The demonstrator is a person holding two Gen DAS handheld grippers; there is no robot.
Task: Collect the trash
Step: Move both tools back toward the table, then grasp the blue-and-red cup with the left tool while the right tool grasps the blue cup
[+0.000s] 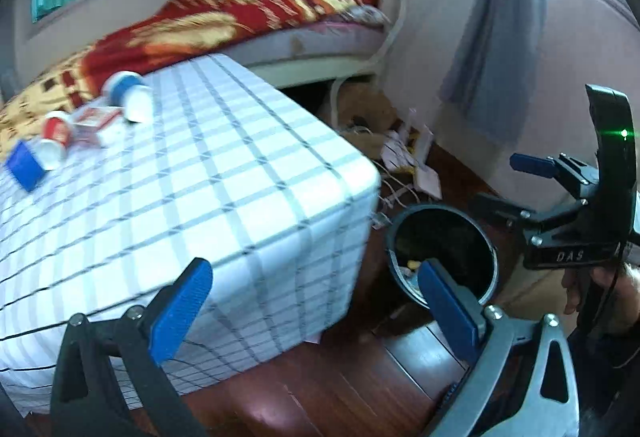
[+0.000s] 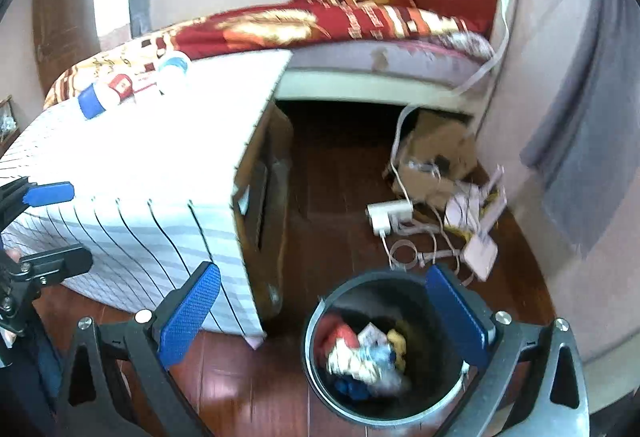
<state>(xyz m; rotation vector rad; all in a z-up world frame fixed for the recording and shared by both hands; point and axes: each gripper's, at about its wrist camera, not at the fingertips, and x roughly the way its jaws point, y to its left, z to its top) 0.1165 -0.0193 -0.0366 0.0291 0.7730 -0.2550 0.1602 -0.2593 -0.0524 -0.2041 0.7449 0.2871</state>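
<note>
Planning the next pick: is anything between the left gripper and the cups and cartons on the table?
Nothing visible. The left gripper is open and empty, and bare checked tablecloth lies between it and the cups and cartons at the far end.

Trash bin (image 1: 442,249) contents mostly hidden behind rim, table litter (image 1: 80,125) at 10 o'clock blurred, labels unreadable, binned trash (image 2: 366,355) smeared, items indistinguishable, floor clutter (image 2: 452,205) at 3 o'clock indistinct

Bright window glare, motion blur, fisheye-warped edges.

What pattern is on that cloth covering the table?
The tablecloth is white with a grey-blue check of crossing stripes, clearest in the left wrist view.
</note>
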